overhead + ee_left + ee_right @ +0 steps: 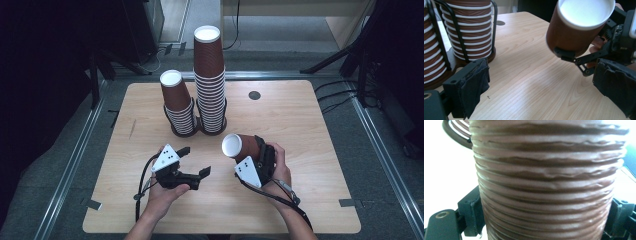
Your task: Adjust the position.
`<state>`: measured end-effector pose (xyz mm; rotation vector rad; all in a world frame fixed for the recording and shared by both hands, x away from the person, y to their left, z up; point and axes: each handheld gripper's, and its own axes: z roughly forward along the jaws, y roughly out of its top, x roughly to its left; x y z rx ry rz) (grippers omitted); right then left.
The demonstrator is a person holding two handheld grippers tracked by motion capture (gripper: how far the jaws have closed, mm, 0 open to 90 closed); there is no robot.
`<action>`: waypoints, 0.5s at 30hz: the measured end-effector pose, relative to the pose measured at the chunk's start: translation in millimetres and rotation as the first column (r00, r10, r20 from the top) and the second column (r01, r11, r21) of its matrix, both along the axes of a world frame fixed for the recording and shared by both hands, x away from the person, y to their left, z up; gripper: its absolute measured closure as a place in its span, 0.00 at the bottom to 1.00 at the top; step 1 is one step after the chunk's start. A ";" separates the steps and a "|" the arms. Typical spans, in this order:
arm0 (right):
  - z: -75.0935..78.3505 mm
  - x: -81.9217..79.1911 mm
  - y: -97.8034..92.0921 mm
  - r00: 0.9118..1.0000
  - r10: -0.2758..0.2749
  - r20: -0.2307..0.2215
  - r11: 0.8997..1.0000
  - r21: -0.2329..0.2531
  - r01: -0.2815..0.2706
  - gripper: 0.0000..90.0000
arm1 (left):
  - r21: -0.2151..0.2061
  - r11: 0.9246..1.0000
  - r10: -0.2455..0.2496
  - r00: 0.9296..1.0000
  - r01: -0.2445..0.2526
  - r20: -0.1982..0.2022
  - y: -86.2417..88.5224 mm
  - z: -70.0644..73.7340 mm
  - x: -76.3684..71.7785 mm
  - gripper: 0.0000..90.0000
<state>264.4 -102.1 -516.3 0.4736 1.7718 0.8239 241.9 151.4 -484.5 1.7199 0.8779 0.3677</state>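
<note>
Right gripper (256, 154): jaws clamped on a brown ribbed paper cup (240, 146), tipped sideways.
Left gripper (195, 161): jaws apart, holding nothing.
Cup stacks (210, 95): ahead of both grippers.

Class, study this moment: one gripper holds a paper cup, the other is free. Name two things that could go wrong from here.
1. The right gripper clamps the ribbed cup by its sides, tilted off the table; squeezing harder may crush it, looser and it may slip.
2. The tall stack towers well above its holder; a knock from the cup or the open left gripper might topple it or the short stack.
</note>
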 end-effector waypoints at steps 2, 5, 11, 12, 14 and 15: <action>-1.1 -1.3 2.0 1.000 0.007 0.007 1.000 -0.023 -0.007 0.14 | 0.004 1.000 0.010 1.000 -0.010 0.001 -2.4 0.6 -0.5 0.01; -1.9 -3.6 4.6 1.000 0.020 0.007 0.999 -0.035 -0.020 0.14 | 0.005 1.000 -0.006 1.000 0.006 0.002 -5.1 1.1 -1.2 0.01; -2.3 -5.5 9.7 0.999 0.039 0.020 0.997 -0.073 -0.037 0.14 | 0.017 0.999 -0.036 0.999 0.036 0.005 -10.6 0.6 -2.4 0.01; -3.0 -6.3 11.2 0.999 0.043 0.018 0.996 -0.080 -0.041 0.14 | 0.016 0.999 -0.042 0.999 0.042 0.004 -11.1 0.5 -2.5 0.01; -3.9 -7.2 13.5 0.998 0.054 0.023 0.994 -0.099 -0.052 0.14 | 0.016 0.999 -0.043 0.999 0.043 0.003 -11.7 0.2 -2.2 0.01; -4.4 -7.8 14.6 0.998 0.060 0.025 0.993 -0.105 -0.057 0.14 | 0.016 0.999 -0.041 0.999 0.041 0.003 -11.7 0.2 -2.2 0.01</action>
